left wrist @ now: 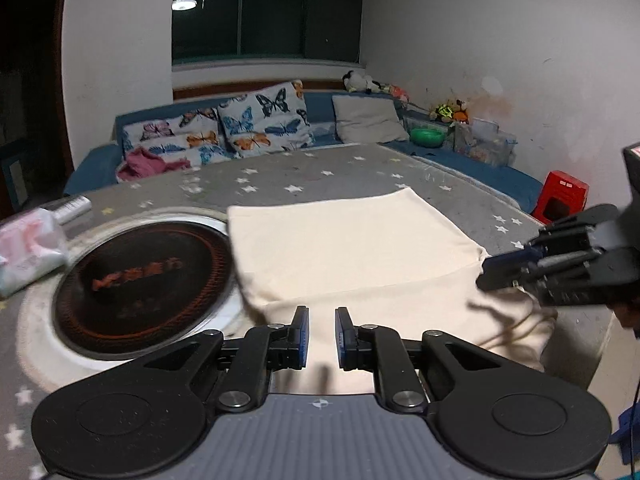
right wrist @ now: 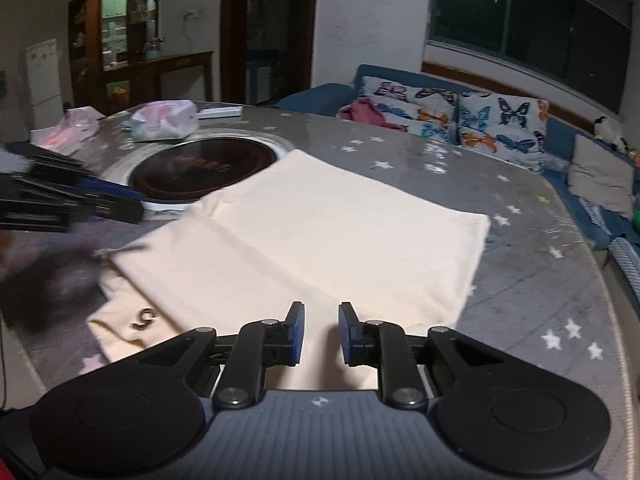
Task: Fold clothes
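A cream garment (left wrist: 352,256) lies partly folded on the grey star-patterned table (left wrist: 304,172); it also shows in the right wrist view (right wrist: 320,232). My left gripper (left wrist: 322,334) is open and empty, just above the garment's near edge. My right gripper (right wrist: 321,330) is open and empty over the garment's near edge. The right gripper shows in the left wrist view (left wrist: 520,270) at the garment's right side. The left gripper shows in the right wrist view (right wrist: 92,200), blurred, above the garment's left corner.
A round black hotplate (left wrist: 144,276) is set in the table left of the garment. A tissue pack (left wrist: 28,248) lies at far left. A blue sofa with butterfly cushions (left wrist: 260,120) stands behind. A red box (left wrist: 562,196) sits at right.
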A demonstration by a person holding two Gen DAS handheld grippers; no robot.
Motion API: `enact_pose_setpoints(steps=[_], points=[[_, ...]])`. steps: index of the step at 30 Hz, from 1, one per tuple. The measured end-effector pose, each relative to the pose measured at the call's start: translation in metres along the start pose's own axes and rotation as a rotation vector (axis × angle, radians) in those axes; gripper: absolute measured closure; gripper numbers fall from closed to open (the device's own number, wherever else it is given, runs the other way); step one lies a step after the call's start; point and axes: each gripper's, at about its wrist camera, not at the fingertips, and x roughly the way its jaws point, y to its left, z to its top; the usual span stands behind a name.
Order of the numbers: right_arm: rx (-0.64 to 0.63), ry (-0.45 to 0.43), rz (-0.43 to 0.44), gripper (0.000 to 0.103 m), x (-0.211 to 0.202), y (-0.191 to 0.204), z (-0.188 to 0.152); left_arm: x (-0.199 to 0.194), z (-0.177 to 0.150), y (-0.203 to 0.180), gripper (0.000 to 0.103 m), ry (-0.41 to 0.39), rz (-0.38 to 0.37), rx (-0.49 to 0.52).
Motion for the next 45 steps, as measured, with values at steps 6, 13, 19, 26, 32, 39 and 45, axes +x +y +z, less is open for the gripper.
enact_pose_setpoints(steps=[6,13,19,26,32,39,45], points=[[-0.082,0.023,0.054,0.077,-0.006,0.018,-0.014,0.02,-0.009,-0.025,0.085,0.042,-0.076,0.051],[-0.073,0.026,0.039,0.077,-0.01,0.013,-0.017,0.023,-0.011,-0.03,0.084,0.057,-0.082,0.082],[-0.019,0.019,-0.001,0.077,0.008,-0.013,-0.005,0.041,0.009,-0.014,0.08,0.028,-0.02,0.048],[-0.002,0.035,-0.013,0.077,0.013,-0.02,-0.01,0.061,0.008,0.003,0.079,0.069,0.026,0.01],[-0.04,0.029,0.016,0.077,-0.003,-0.009,-0.014,0.032,0.003,-0.001,0.074,0.044,0.015,0.052],[-0.046,0.037,0.009,0.077,-0.011,-0.007,-0.022,-0.017,-0.023,-0.019,0.065,0.023,-0.031,0.23],[-0.084,0.04,0.014,0.073,-0.025,0.002,-0.023,-0.039,-0.05,-0.045,0.06,0.007,-0.06,0.414]])
